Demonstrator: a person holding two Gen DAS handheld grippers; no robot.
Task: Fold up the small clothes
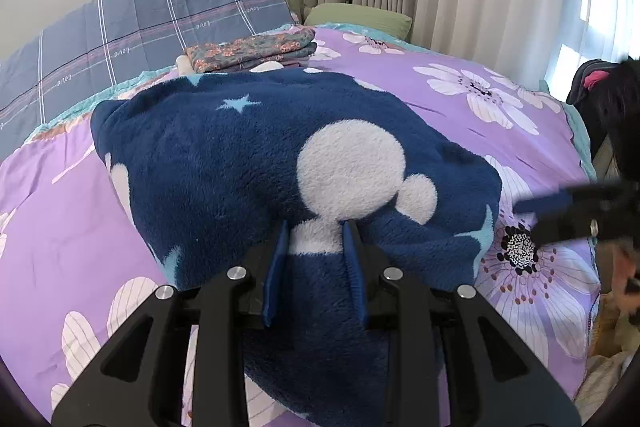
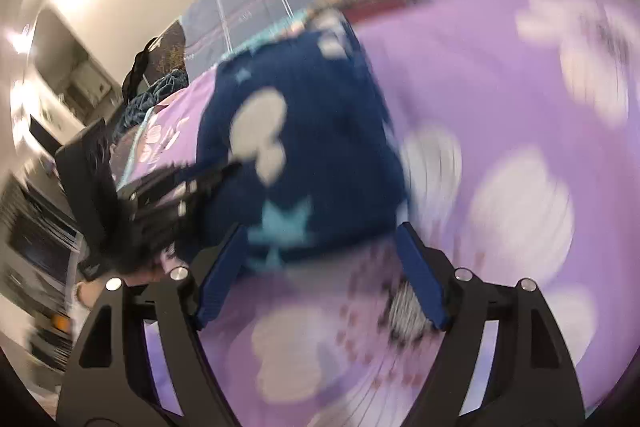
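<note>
Progress. A dark blue fleece garment (image 1: 248, 163) with white blobs and pale stars lies on the bed (image 1: 460, 87), on a purple flowered cover. It appears doubled over into a thick, rounded bundle, so at least one fold looks made. The bundle is not yet flat or squared: its near end runs out in a narrow tongue toward the left camera, and its edges bulge. Judged from this, the fold is part done; tidying, possibly a further fold, and setting the piece aside remain. At the head of the bed a small stack of folded clothes (image 1: 256, 53) sits in front of the grey checked pillow (image 1: 140, 27), which suggests other items are finished. Whether more unfolded clothes wait cannot be told.

Left claw (image 1: 316, 247). Its blue pads stand a little apart with the near tongue of the garment between them. The fleece fills the gap and the pads look to press on it, so I judge this claw has hold of the near edge. The main bundle lies just ahead of it, reaching away toward the stack.

Right claw (image 2: 320, 247). The right wrist view is badly smeared. The pads stand wide apart. The near lower corner of the garment, with a pale star on it, shows in the gap at the tips, but neither pad appears to bear on it; bed cover shows between them nearer the camera. Nothing is gripped. In the left view this claw appears as a dark blur at the right edge, just beside the garment's right side and over a printed flower.
</note>
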